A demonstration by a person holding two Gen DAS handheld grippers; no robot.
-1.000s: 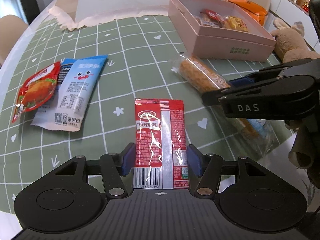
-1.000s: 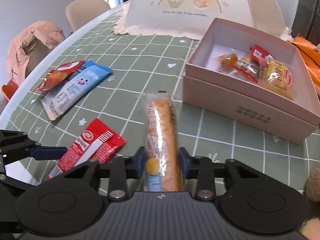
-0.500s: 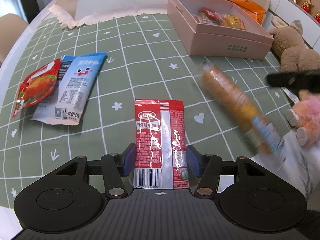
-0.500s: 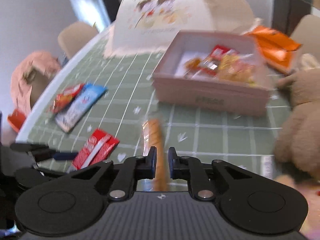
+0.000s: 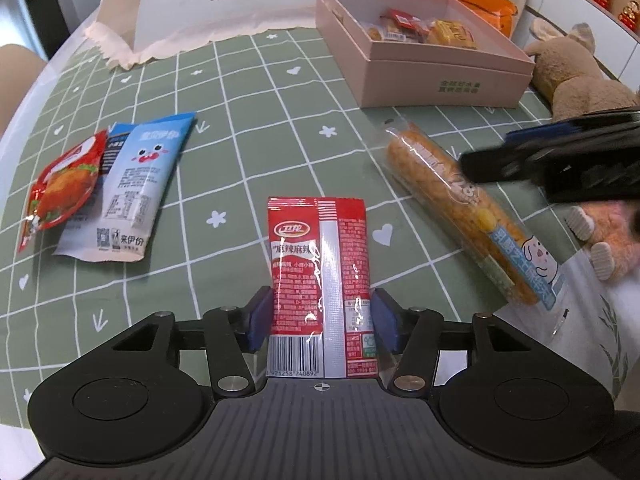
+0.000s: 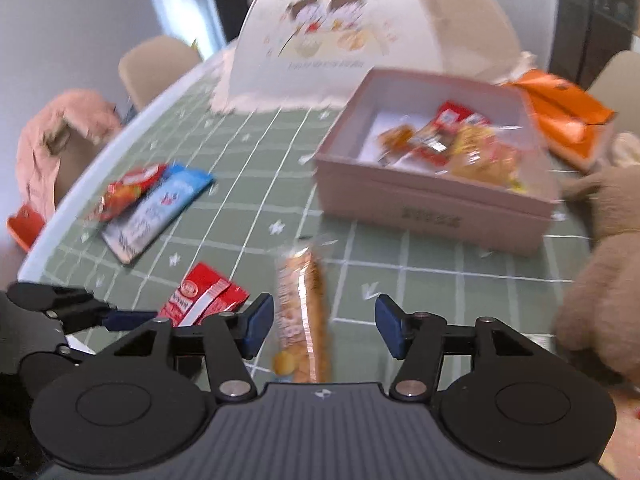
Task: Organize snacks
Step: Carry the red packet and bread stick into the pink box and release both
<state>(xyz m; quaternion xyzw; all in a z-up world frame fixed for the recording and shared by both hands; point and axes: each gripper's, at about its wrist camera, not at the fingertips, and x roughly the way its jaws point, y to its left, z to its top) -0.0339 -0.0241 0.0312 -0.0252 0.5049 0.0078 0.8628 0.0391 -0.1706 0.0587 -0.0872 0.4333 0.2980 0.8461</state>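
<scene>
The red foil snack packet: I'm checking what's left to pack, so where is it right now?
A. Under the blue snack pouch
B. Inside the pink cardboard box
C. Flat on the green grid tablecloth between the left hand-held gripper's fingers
C: the red foil snack packet lies flat on the green grid tablecloth, between the blue-padded fingers of the left hand-held gripper.

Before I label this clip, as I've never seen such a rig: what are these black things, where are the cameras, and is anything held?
A person holds tongs in each hand; a camera on each looks along its fingers, giving a left and a right view. The left tongs straddle a red packet lying on the green table; the right tongs straddle a wrapped snack stick. Both have just been opening, so nothing looks gripped. A pink box holds more snacks.
</scene>
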